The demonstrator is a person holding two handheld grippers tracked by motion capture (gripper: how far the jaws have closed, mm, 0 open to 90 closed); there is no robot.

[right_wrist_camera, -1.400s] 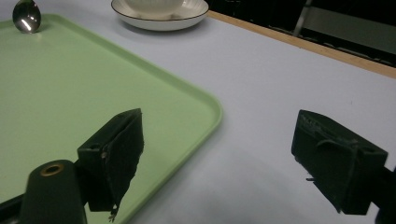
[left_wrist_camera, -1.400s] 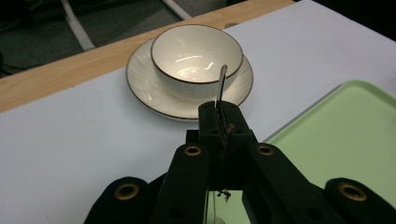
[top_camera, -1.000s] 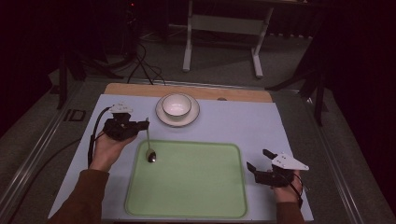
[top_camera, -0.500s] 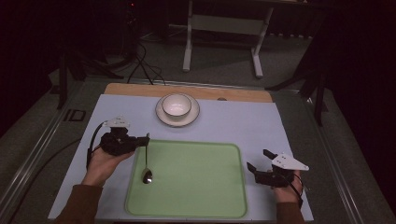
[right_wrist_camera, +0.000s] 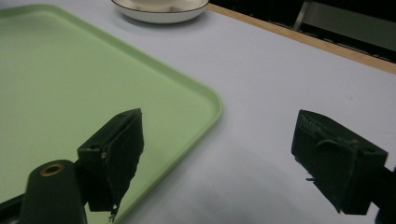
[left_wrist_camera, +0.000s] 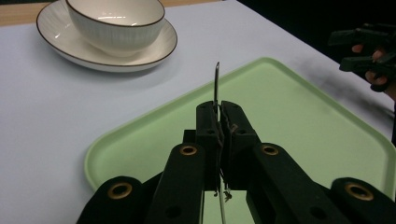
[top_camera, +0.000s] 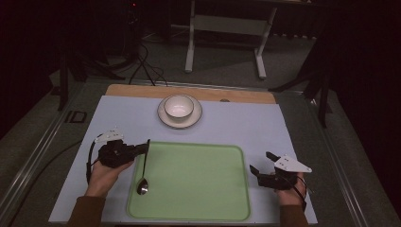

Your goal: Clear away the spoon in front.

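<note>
On the bench lies the green tray, with your left tongs at its left edge. They have just been easing open yet pinch the spoon by its handle, bowl hanging over the tray's left side; your right tongs rest open beside its right edge

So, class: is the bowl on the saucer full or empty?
Empty: the bowl sits upright on its saucer, and its white inside shows bare.

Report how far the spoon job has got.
Done: the spoon is lifted clear of the bowl on its saucer. In hand: the left gripper pinches its handle, jaws just easing apart, its bowl end low over the green tray. Left: release it. The right gripper waits open beside the tray.
</note>
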